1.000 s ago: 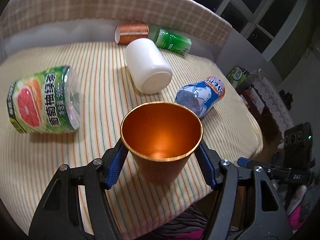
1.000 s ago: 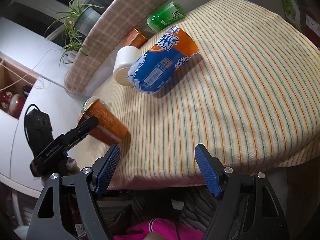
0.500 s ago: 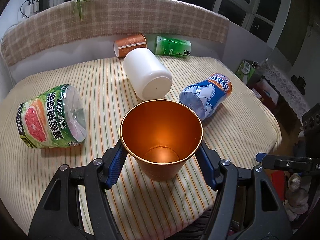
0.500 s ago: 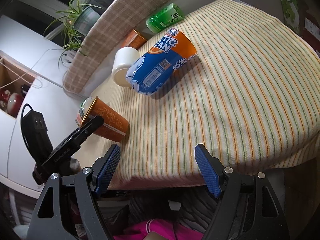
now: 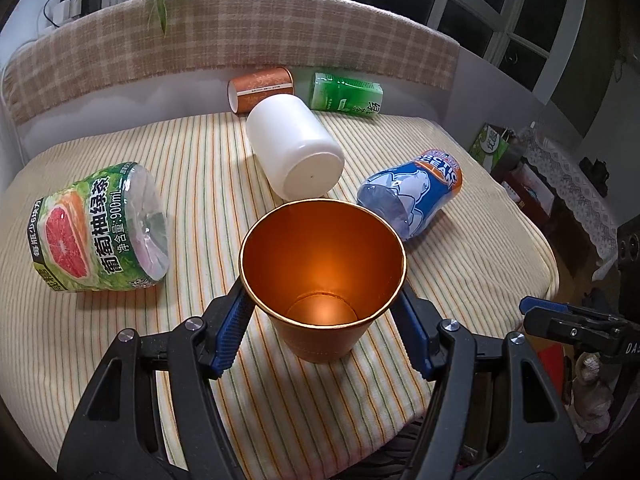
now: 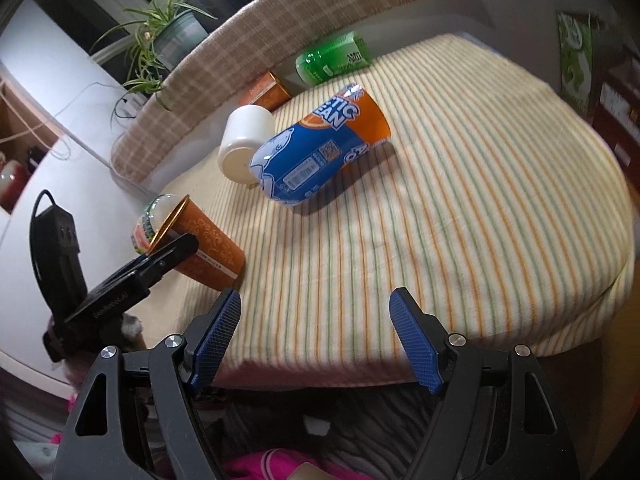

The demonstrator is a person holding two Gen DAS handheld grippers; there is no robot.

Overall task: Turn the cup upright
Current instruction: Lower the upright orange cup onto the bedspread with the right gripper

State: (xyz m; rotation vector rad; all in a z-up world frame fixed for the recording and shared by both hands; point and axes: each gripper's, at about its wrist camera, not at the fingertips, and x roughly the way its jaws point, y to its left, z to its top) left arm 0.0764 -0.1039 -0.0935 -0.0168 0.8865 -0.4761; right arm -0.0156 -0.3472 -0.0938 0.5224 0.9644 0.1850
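Striped cloth (image 5: pixel 208 152) in cream, orange and green covers the desk, backed by a plaid-draped ledge (image 5: pixel 240 36) and dark windows. At centre, the left tongs (image 5: pixel 323 312) are clamped on the copper cup (image 5: pixel 322 280), mouth up, its base touching the cloth near the front edge. Around it lie a grapefruit-tea bottle (image 5: pixel 96 228) at 9 o'clock, a white jar (image 5: pixel 296 148) at 12 o'clock just behind the rim, and a blue can (image 5: pixel 412 196) at 2 o'clock; farther back, an orange canister (image 5: pixel 260 88) and a green bottle (image 5: pixel 348 94). The right tongs (image 6: pixel 316 340) hang apart, empty, off the desk's near edge, well clear of the cup.
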